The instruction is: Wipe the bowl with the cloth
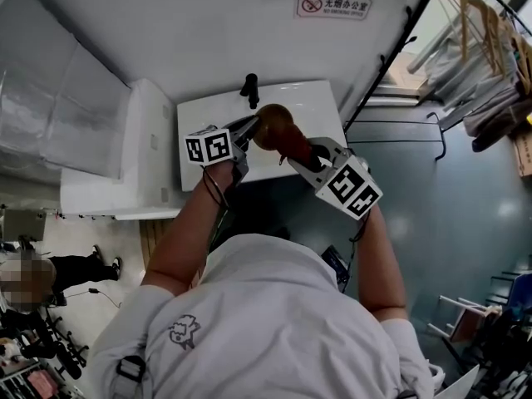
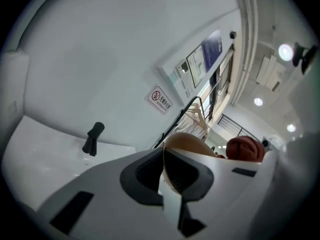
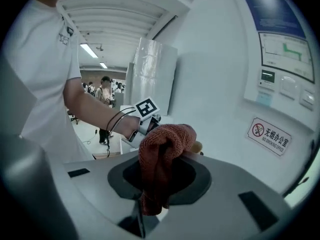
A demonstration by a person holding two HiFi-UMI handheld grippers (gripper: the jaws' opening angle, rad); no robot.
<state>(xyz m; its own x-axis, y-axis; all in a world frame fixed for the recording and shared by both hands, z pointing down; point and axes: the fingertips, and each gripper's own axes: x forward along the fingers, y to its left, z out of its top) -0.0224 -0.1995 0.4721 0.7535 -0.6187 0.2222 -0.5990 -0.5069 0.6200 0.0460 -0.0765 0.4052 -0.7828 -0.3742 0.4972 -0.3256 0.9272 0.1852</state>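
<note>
Wall sign [image 1: 333,6] with a red no-smoking symbol, "无烟办公室" and a smaller "NO SMOKING" line beneath.

The left hand-held gripper [image 2: 166,181] clamps the bowl [image 2: 187,141] by its rim. A red cloth [image 2: 245,149] shows right of the bowl, a black tap [image 2: 93,138] at left.

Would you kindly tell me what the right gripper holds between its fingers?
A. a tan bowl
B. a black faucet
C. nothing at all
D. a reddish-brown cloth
D: the right gripper has the reddish-brown cloth bunched between its fingers in its own view, while the left gripper holds the bowl by its rim.
</note>
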